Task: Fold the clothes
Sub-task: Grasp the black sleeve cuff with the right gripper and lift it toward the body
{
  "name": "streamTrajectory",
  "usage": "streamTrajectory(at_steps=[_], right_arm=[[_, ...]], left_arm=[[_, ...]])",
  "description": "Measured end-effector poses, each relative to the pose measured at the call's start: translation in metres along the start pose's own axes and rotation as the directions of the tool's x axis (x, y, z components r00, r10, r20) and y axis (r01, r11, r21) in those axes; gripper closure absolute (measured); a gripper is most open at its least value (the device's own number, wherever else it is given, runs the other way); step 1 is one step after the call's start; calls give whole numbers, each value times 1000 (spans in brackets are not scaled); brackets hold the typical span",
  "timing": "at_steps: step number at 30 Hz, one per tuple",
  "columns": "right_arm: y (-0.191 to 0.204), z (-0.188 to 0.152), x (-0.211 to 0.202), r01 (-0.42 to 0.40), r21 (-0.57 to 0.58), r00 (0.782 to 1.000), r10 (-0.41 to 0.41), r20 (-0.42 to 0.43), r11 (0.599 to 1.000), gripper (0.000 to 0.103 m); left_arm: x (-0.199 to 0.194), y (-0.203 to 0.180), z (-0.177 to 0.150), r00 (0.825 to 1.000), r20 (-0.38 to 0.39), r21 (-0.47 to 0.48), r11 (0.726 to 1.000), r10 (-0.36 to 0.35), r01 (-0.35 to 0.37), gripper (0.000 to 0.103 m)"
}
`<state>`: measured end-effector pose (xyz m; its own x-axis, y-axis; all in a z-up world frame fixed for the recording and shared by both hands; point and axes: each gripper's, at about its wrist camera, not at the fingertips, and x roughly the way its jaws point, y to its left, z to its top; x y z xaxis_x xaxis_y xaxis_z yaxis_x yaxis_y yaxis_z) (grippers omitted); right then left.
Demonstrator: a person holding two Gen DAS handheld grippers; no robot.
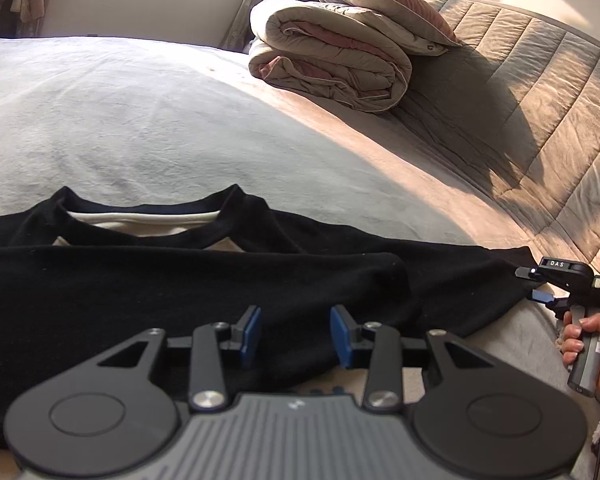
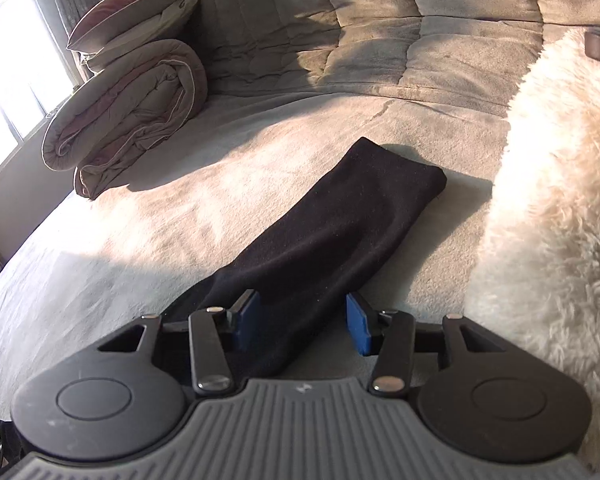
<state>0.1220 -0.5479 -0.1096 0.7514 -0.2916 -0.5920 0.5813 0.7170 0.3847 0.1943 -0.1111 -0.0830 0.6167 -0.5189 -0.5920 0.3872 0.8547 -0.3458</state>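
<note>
Left claw (image 1: 295, 334), blue pads spread, nothing between them, hovering low over the near body of a black long-sleeved top (image 1: 188, 292). Right claw (image 2: 303, 326), pads likewise spread, straddling the base of the right sleeve (image 2: 340, 232) without pinching it; cloth passing under the gap, contact not determinable.

Garment ahead of and beneath the left claw, spread flat on the grey bedsheet (image 1: 140, 120), neckline (image 1: 148, 216) farthest from the claw with a pale inner layer showing. Across the chest, a straight black edge overlapping the collar area: probably the left sleeve or one side already turned inward, though black on black prevents certainty. Right sleeve extended ahead of the right claw, cuff at the far end, just beside a fluffy white blanket (image 2: 556, 200) to the claw's right.

Progress, as judged: early. Garment laid out, possibly one fold made; right sleeve yet to be brought in, body yet to be folded over.

Beyond both claws, a rolled duvet (image 1: 328, 64) with a pillow (image 1: 376, 4) on top, against a quilted headboard (image 1: 540, 92).

Hem and left side of the top cut off by the frame or covered by the left claw's body. Seams and fold lines barely legible in the dark cloth.
</note>
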Motion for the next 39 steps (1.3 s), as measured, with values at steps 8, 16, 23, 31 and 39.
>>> streamTrajectory(at_steps=[8, 16, 23, 31, 39], right_arm=[[-3, 5, 0, -32, -9, 999, 32, 7, 999, 92], [22, 24, -30, -145, -34, 989, 147, 33, 989, 93], [75, 40, -71, -288, -96, 954, 294, 62, 953, 93], [151, 36, -116, -443, -184, 887, 459, 49, 877, 93], [225, -8, -133, -557, -242, 825, 562, -52, 795, 93]], left_arm=[[46, -35, 3, 992, -37, -45, 992, -123, 121, 89], [67, -15, -6, 983, -66, -201, 968, -169, 153, 100], [43, -14, -5, 981, -66, -241, 957, -184, 163, 97], [-13, 16, 6, 987, -31, -220, 964, -159, 149, 77], [-78, 64, 15, 998, 18, -163, 985, -60, 62, 44]])
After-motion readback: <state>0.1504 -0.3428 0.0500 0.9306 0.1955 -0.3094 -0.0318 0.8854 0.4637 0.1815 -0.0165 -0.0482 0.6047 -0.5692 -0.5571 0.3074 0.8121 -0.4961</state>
